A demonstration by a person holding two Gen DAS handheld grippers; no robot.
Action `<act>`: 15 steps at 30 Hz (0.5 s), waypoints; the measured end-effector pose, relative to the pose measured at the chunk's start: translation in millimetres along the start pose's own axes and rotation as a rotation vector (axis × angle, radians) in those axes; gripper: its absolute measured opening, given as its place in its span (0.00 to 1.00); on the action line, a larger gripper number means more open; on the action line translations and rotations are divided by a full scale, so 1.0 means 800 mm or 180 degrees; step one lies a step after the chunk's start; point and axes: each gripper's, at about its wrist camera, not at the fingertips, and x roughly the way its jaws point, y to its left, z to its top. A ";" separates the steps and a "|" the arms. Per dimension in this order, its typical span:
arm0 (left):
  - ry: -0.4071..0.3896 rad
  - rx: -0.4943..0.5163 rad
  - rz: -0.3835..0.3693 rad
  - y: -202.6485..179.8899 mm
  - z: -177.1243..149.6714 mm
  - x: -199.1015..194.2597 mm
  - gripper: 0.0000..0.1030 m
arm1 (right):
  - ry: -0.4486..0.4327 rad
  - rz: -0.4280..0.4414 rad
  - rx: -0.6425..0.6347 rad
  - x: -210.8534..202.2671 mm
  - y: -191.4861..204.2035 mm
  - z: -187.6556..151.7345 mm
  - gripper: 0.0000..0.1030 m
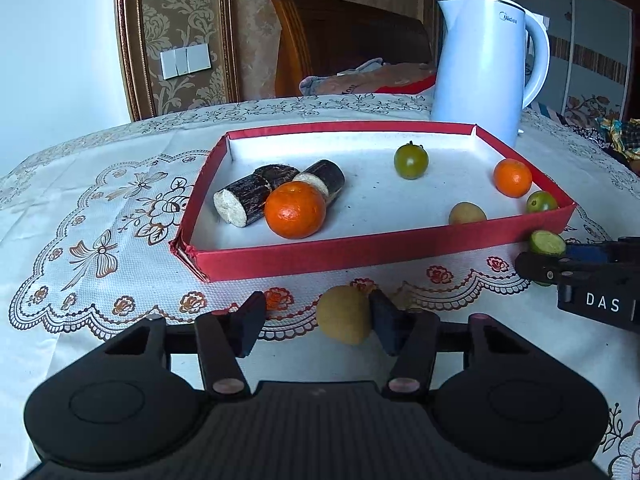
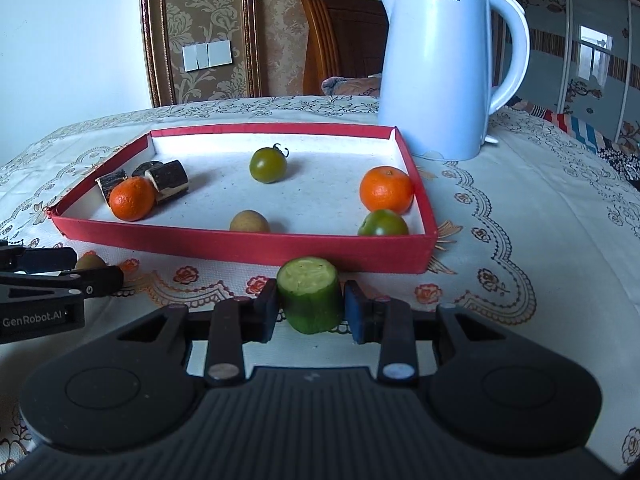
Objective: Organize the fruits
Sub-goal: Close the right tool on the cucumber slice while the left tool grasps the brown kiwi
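A red tray [image 1: 360, 254] [image 2: 240, 245] lies on the tablecloth. It holds dark sugarcane pieces [image 1: 240, 198] [image 2: 168, 182], two oranges [image 1: 295, 210] [image 2: 386, 190], two green tomatoes [image 1: 411, 160] [image 2: 383, 224] and a tan round fruit [image 1: 467, 213] [image 2: 249, 222]. My left gripper [image 1: 316, 316] is open around another tan round fruit [image 1: 345, 314], which touches the right pad, on the cloth in front of the tray. My right gripper [image 2: 310, 308] brackets a green cucumber piece [image 2: 309, 294] [image 1: 546, 243] near the tray's front right corner; a small gap shows at the right pad.
A white electric kettle [image 1: 486, 64] [image 2: 436, 68] stands behind the tray's right end. A wooden chair [image 1: 344, 40] and bedding lie beyond the table's far edge. The lace tablecloth [image 1: 100, 220] covers the table.
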 end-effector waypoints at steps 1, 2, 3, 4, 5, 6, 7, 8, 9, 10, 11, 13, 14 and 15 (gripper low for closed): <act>-0.0006 0.0015 -0.0002 -0.001 0.000 0.000 0.50 | -0.0003 -0.0001 -0.0002 0.000 0.000 0.000 0.32; -0.0010 0.0033 -0.0011 -0.002 0.000 0.000 0.47 | -0.0004 -0.0002 -0.0005 0.000 0.000 0.000 0.32; -0.0013 0.0052 -0.0030 -0.003 0.000 -0.001 0.44 | -0.0004 -0.0002 -0.0005 0.000 0.000 0.000 0.32; -0.0020 0.0073 -0.0052 -0.004 -0.001 -0.002 0.37 | -0.0005 0.0000 -0.0001 0.000 0.000 0.000 0.32; -0.0023 0.0089 -0.0079 -0.005 -0.001 -0.002 0.32 | -0.0004 0.0003 0.0003 0.001 0.000 0.000 0.32; -0.0027 0.0109 -0.0084 -0.006 -0.001 -0.003 0.31 | -0.0003 0.0006 0.0008 0.001 0.000 0.000 0.32; -0.0030 0.0122 -0.0075 -0.007 -0.002 -0.003 0.31 | -0.0002 0.0008 0.0013 0.001 -0.001 0.000 0.32; -0.0031 0.0123 -0.0084 -0.007 -0.002 -0.003 0.29 | -0.0003 0.0010 0.0015 0.001 -0.001 0.000 0.32; -0.0029 0.0110 -0.0115 -0.006 -0.001 -0.003 0.27 | -0.0004 0.0012 0.0018 0.001 -0.001 0.000 0.32; -0.0032 0.0098 -0.0122 -0.005 -0.001 -0.004 0.27 | -0.0004 0.0014 0.0021 0.001 -0.001 -0.001 0.32; -0.0032 0.0094 -0.0113 -0.004 -0.002 -0.004 0.27 | -0.0005 0.0017 0.0025 0.001 -0.001 -0.001 0.32; -0.0034 0.0095 -0.0111 -0.004 -0.002 -0.004 0.27 | -0.0007 0.0024 0.0035 0.001 -0.002 -0.001 0.32; -0.0039 0.0097 -0.0109 -0.004 -0.002 -0.004 0.27 | -0.0008 0.0029 0.0042 0.001 -0.003 -0.001 0.32; -0.0049 0.0100 -0.0107 -0.004 -0.002 -0.004 0.27 | -0.0010 0.0036 0.0051 0.000 -0.004 -0.001 0.32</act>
